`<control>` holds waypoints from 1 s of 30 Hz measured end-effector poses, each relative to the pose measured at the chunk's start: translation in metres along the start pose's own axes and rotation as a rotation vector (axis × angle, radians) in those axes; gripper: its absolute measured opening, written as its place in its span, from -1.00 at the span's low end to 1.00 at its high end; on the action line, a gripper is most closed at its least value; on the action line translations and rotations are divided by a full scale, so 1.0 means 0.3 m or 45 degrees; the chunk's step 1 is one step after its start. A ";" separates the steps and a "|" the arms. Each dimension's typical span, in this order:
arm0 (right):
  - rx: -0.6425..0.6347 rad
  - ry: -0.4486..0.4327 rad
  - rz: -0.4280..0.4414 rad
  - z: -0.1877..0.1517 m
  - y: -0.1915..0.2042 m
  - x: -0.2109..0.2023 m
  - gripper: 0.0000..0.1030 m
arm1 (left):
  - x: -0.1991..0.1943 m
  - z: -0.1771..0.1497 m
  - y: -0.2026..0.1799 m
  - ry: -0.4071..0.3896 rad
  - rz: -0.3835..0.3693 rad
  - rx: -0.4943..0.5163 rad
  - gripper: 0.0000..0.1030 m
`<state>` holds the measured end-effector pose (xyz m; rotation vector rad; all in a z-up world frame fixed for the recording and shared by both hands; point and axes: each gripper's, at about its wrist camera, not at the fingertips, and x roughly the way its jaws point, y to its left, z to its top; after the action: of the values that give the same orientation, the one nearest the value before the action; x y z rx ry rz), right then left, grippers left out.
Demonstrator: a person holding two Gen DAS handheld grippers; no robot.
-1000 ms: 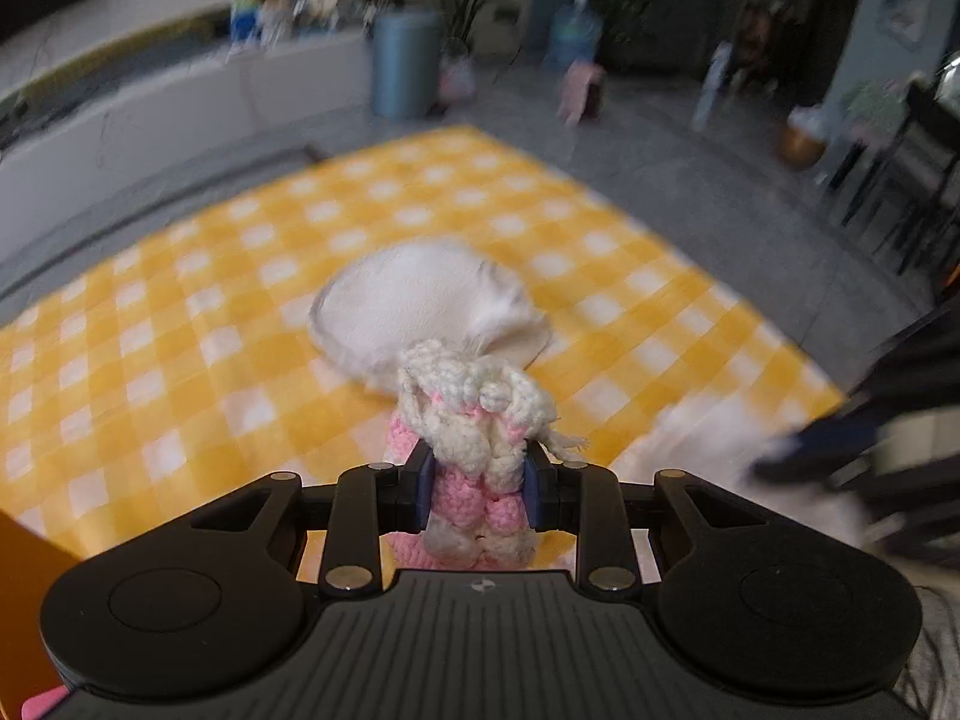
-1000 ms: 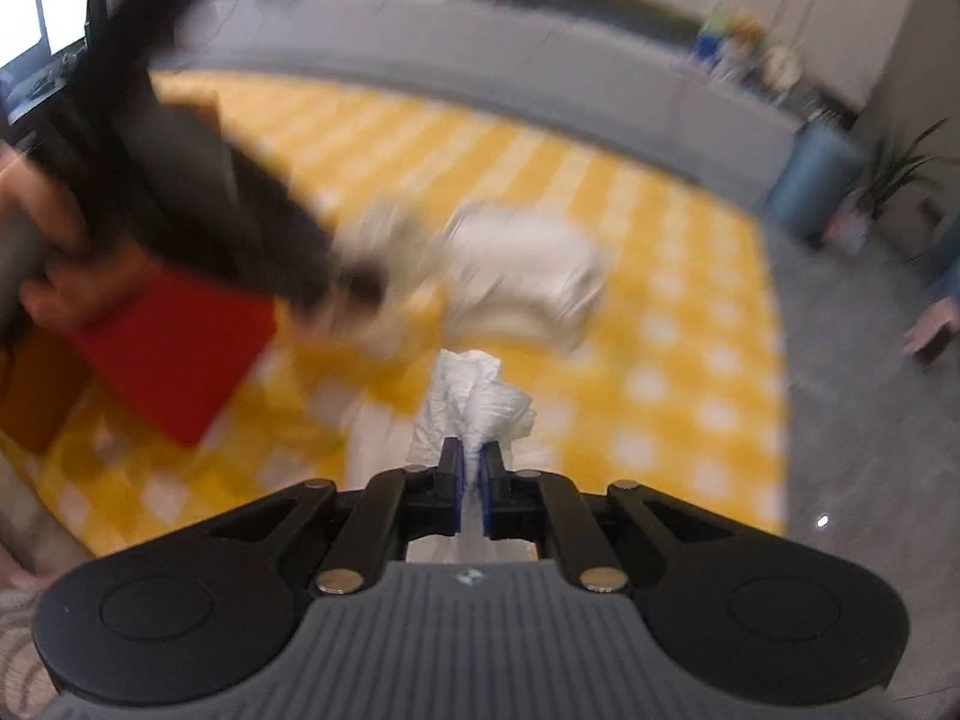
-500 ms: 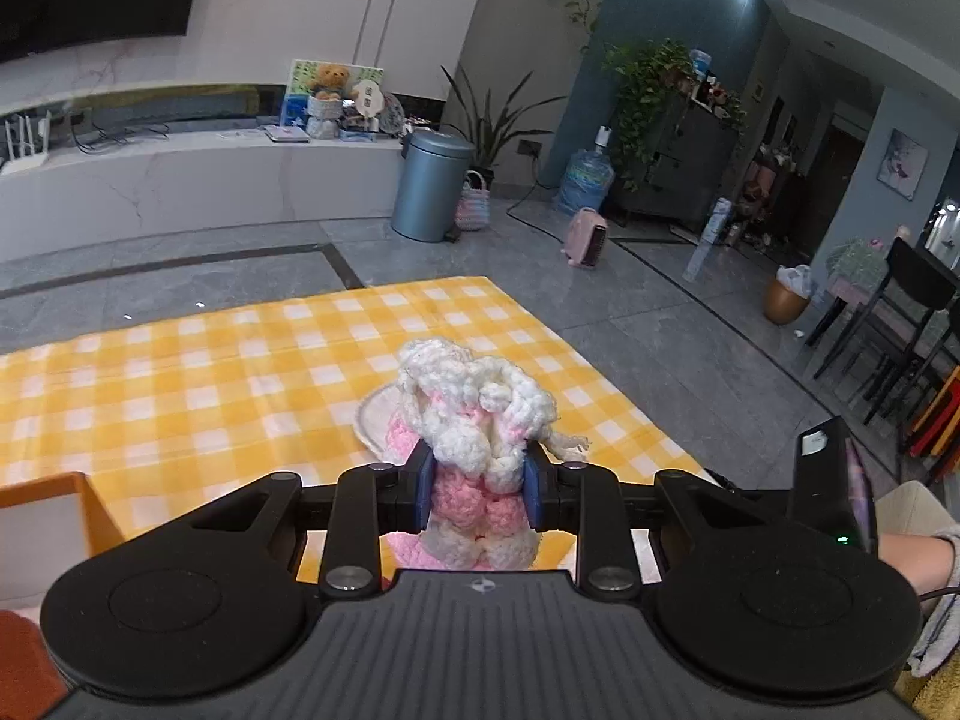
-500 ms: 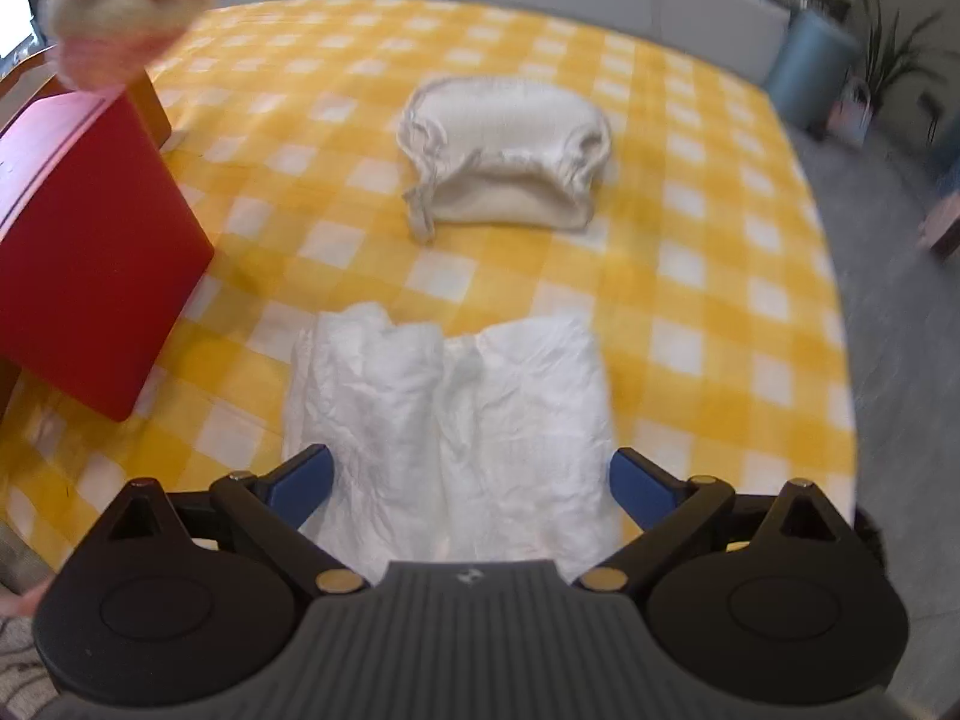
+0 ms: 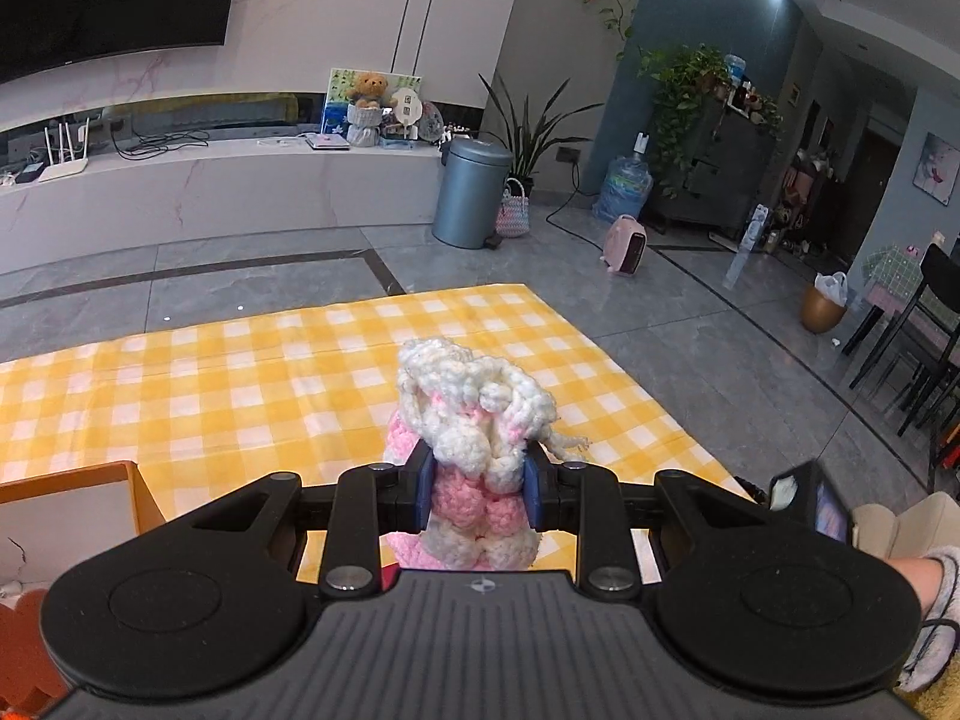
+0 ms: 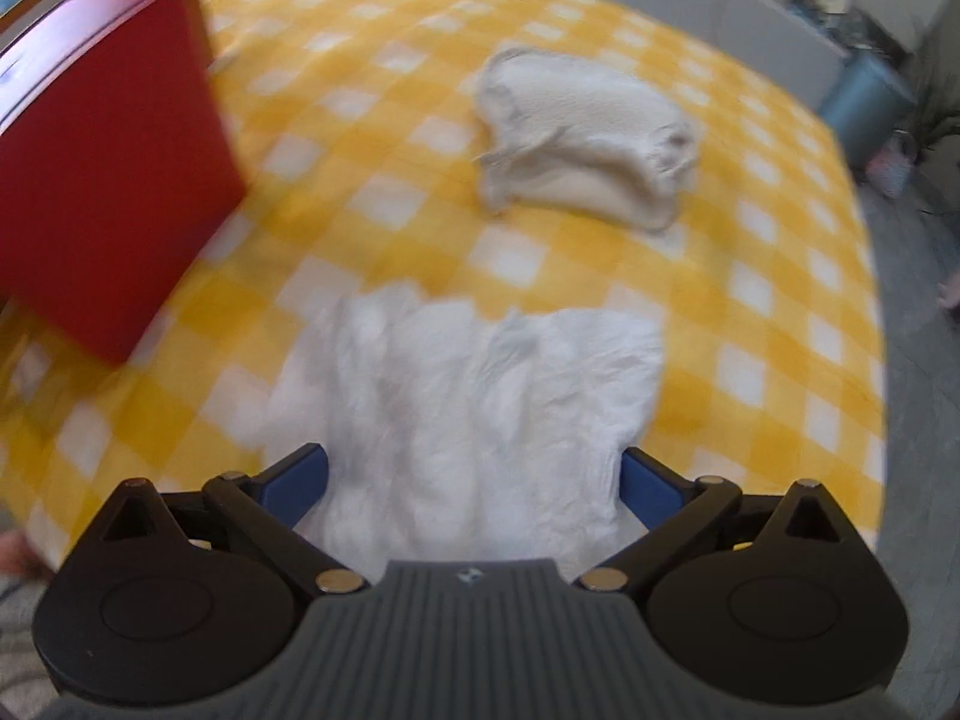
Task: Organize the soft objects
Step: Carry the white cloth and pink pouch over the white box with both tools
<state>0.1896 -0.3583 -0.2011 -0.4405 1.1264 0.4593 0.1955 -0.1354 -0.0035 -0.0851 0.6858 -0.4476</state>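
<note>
My left gripper [image 5: 479, 495] is shut on a pink and white crocheted toy [image 5: 474, 420] and holds it raised above the yellow checked cloth [image 5: 240, 396]. My right gripper [image 6: 474, 480] is open, its blue pads on either side of a crumpled white cloth [image 6: 474, 396] that lies flat on the checked cloth [image 6: 750, 312]. A cream knitted piece [image 6: 588, 138] lies farther back on the table. The right wrist view is blurred.
A red box [image 6: 102, 180] stands at the left of the right wrist view. An orange box [image 5: 72, 516] with a pale inside sits at the lower left of the left wrist view. Beyond the table are grey floor, a grey bin [image 5: 471, 192] and chairs [image 5: 924, 330].
My right gripper has let go of the white cloth, opened wide, and the cloth now lies spread on the table. My left gripper has lifted and tilted up with the toy.
</note>
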 end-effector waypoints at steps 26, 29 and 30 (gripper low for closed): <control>0.096 -0.384 -0.032 0.083 0.108 -0.414 -0.68 | -0.397 0.010 0.042 -0.006 0.278 -0.006 -0.38; 0.046 -0.486 0.006 0.154 0.178 -0.533 -0.68 | -0.467 -0.018 0.110 -0.050 0.298 -0.077 -0.38; 0.027 -0.519 0.020 0.178 0.205 -0.570 -0.68 | -0.486 -0.027 0.133 -0.064 0.305 -0.097 -0.38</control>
<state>0.1342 -0.2997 -0.0298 -0.3017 0.7404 0.5229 0.1057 -0.0367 0.0680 -0.0845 0.6544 -0.1889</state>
